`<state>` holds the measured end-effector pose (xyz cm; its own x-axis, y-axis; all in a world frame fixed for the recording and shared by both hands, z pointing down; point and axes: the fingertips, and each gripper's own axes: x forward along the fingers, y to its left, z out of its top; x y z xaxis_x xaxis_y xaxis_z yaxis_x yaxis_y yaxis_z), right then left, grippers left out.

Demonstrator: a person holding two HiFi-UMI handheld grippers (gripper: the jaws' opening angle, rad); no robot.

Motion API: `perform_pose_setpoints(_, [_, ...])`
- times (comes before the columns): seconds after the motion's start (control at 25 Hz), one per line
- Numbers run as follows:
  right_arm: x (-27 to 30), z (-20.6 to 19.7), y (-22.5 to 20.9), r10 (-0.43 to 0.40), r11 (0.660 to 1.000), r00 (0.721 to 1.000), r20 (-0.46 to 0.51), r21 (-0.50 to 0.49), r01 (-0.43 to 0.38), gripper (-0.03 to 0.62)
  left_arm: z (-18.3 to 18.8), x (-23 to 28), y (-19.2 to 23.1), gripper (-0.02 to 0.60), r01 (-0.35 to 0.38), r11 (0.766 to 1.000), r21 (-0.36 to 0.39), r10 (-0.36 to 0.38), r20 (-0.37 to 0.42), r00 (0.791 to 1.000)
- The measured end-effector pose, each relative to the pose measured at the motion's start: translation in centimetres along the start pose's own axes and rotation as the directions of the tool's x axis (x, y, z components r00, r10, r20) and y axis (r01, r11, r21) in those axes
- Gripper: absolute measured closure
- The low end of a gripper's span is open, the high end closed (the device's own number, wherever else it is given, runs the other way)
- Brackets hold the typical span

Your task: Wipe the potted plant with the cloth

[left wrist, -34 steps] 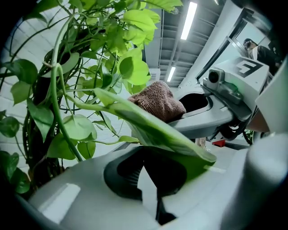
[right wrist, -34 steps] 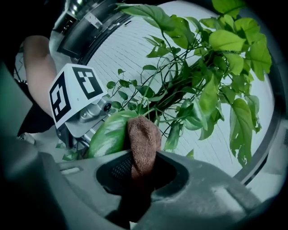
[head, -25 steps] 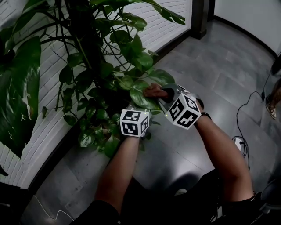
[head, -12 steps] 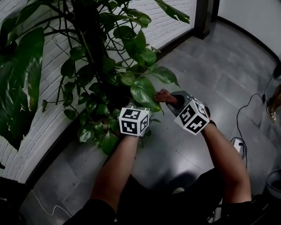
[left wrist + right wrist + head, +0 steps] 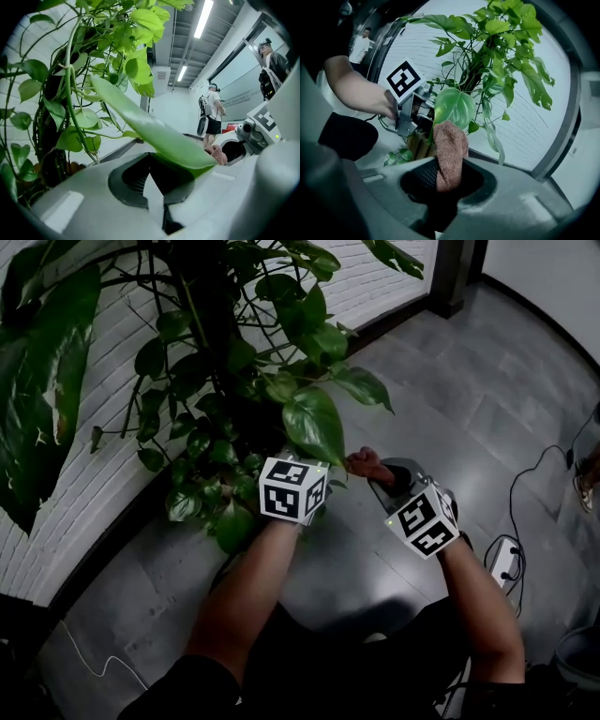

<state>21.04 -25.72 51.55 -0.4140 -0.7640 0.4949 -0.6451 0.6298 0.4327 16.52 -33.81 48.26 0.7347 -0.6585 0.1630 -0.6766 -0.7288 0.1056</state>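
- Potted plant [image 5: 234, 362]: stands on the grey floor [image 5: 450, 381] against the white brick wall [image 5: 94, 474]. Its vines are long and tangled. Risk: a hard pull on one leaf could drag a whole stem, bending it or shifting the plant.
- Leaf [image 5: 314, 423]: a broad leaf hanging with its tip downward. Its tip runs into the left gripper [image 5: 161, 187], whose jaws stand together and appear pinched on it. Risk: too tight a clamp could bruise or crease the blade. Wiping pressure against a taut leaf could tear it or snap it off at the stalk.
- Power strip [image 5: 503, 559]: lies with its cable on the floor, near the person's right forearm. Risk: a step back could snag the cable.
- Cloth [image 5: 450, 145]: a brownish terry cloth clamped in the jaws of the right gripper [image 5: 445, 185], with its free end standing up out of them. In the head view it sits just beside the leaf's lower edge; contact cannot be confirmed. Risk: only a short fold shows in the jaws, so a stroke along the leaf may pull it loose. A short reach could bring the hard jaws against the leaf instead of the cloth.
- Writing, marker cubes [image 5: 292, 488]: each gripper carries black-and-white square patterns, with no letters or numerals.
- Writing, other: no brand or label is legible on the plant, cloth or grippers. Distant objects in the left gripper view are too small to read.
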Motion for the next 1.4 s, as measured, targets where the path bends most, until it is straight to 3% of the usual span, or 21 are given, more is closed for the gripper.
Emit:
perform_pose_setpoints(0.32, [-1.1,-0.2,2.3,-0.006,1.0,1.0,0.005,0.001,0.006,0.528,-1.1,-1.3,-0.5,0.572,-0.01,1.0,-0.02,0.009,-0.035,0.999])
perform_pose_setpoints(0.6, [-4.5,0.5,1.1,-0.086,0.979,0.993,0.075,0.194,0.07,0.528,-3.1,-4.1,-3.2,0.572,0.013,0.995,-0.094,-0.018,-0.056,0.998])
perform_pose_setpoints(0.8, [-5.0,3.7,2.6,-0.077,0.982,0.982,0.172,0.185,0.045,0.528,-5.0,-7.1,-6.0,0.572,0.041,0.999,-0.019,-0.042,-0.073,0.996])
perform_pose_setpoints(1.12, [-2.8,9.1,7.4,0.071,0.993,0.961,0.266,0.067,-0.092,0.528,-7.6,-13.8,-6.9,0.572,-0.049,0.999,0.001,0.049,-0.078,0.996])
perform_pose_setpoints(1.28, [-2.4,12.2,10.5,0.178,0.982,0.929,0.324,-0.005,-0.186,0.528,-9.3,-17.7,-6.7,0.572,-0.12,0.991,-0.058,0.114,-0.085,0.99])
perform_pose_setpoints(1.4, [-1.7,14.1,13.5,0.265,0.964,0.902,0.341,-0.083,-0.252,0.528,-10.9,-21.0,-5.7,0.572,-0.207,0.973,-0.105,0.197,-0.099,0.975])
